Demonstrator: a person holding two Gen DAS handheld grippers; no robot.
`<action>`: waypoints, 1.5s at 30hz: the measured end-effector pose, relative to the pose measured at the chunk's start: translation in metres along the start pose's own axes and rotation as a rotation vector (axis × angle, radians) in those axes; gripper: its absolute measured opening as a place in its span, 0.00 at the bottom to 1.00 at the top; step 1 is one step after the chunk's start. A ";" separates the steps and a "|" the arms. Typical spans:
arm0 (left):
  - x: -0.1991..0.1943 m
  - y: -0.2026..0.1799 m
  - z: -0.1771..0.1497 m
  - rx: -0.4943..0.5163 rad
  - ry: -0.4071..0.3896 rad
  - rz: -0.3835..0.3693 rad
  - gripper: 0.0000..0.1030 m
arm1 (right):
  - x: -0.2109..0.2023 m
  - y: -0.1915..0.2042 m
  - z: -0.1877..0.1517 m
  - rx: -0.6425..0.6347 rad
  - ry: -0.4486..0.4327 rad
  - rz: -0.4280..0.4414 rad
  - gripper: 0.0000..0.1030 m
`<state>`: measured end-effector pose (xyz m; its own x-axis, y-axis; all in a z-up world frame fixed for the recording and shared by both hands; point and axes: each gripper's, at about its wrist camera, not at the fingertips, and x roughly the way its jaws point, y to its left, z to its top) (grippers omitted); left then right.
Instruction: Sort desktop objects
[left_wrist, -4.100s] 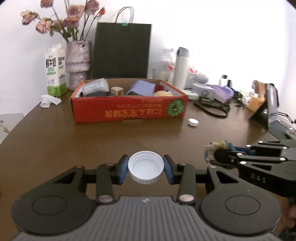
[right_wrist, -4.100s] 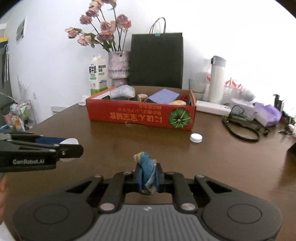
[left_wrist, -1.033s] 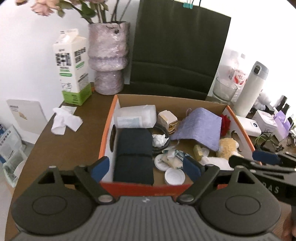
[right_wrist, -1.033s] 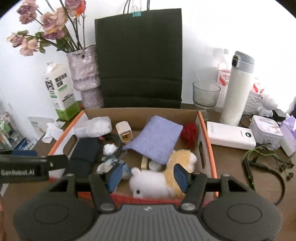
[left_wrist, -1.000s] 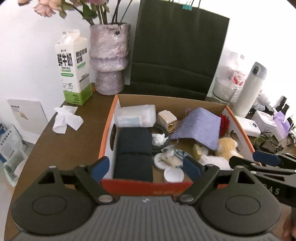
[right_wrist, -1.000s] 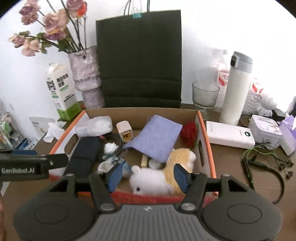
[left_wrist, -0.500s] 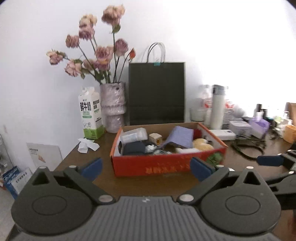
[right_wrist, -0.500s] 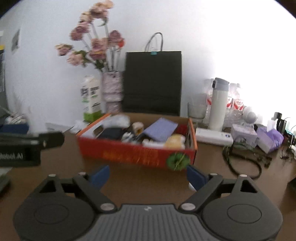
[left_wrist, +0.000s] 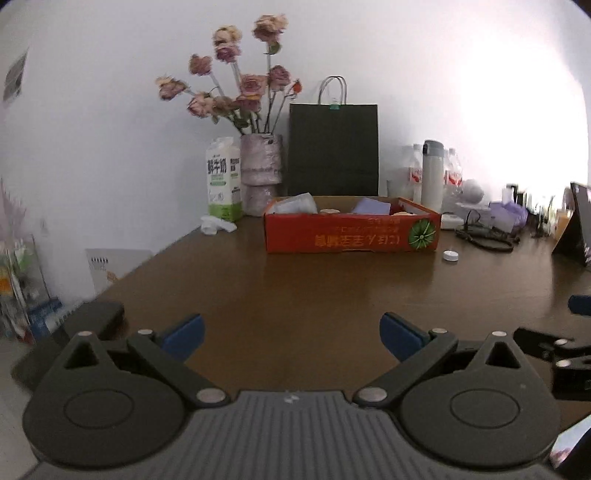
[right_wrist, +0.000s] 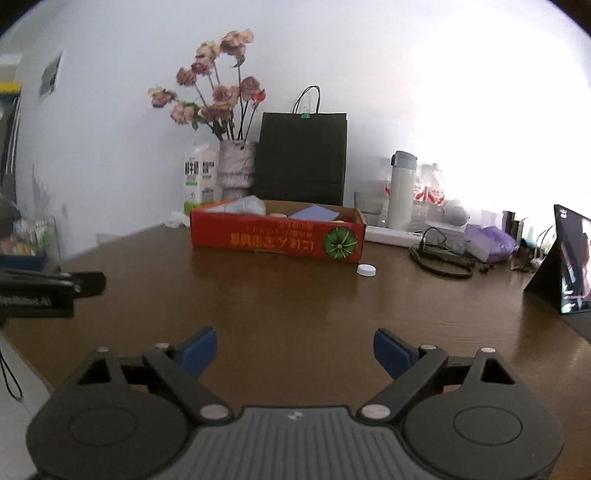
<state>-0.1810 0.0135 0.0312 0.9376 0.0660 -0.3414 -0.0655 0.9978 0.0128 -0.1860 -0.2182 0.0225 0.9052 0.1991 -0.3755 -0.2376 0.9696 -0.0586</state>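
A red cardboard box (left_wrist: 351, 234) (right_wrist: 275, 235) stands far back on the brown table (left_wrist: 295, 291) (right_wrist: 295, 295), with a purple cloth and other items showing over its rim. A small white cap (left_wrist: 450, 255) (right_wrist: 366, 270) lies on the table by the box's right corner. My left gripper (left_wrist: 291, 334) is open and empty, low over the near part of the table. My right gripper (right_wrist: 294, 349) is open and empty too, well short of the box. Each gripper shows at the edge of the other's view.
Behind the box stand a milk carton (left_wrist: 223, 181), a vase of dried roses (left_wrist: 260, 173), a black paper bag (left_wrist: 333, 149) and a white flask (left_wrist: 432, 175). Cables (right_wrist: 443, 258), bottles, a purple pouch and a tablet (right_wrist: 570, 264) crowd the right side. Crumpled tissue (left_wrist: 216, 225) lies left.
Both grippers have pulled back from over the box to the near side of the table and sunk lower. Both jaws have spread wider. The white cap and blue bundle stayed in the box.
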 end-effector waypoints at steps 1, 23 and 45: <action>0.001 0.001 -0.002 -0.021 0.008 -0.007 1.00 | 0.001 0.000 0.000 0.002 0.012 0.007 0.89; 0.158 -0.042 0.061 0.073 0.166 -0.150 1.00 | 0.167 -0.069 0.067 0.130 0.201 -0.019 0.70; 0.295 -0.067 0.084 -0.029 0.319 -0.250 0.04 | 0.292 -0.059 0.090 0.028 0.275 0.051 0.22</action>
<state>0.1289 -0.0331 0.0084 0.7731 -0.1897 -0.6052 0.1371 0.9816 -0.1326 0.1236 -0.2049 -0.0007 0.7618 0.2054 -0.6144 -0.2670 0.9636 -0.0089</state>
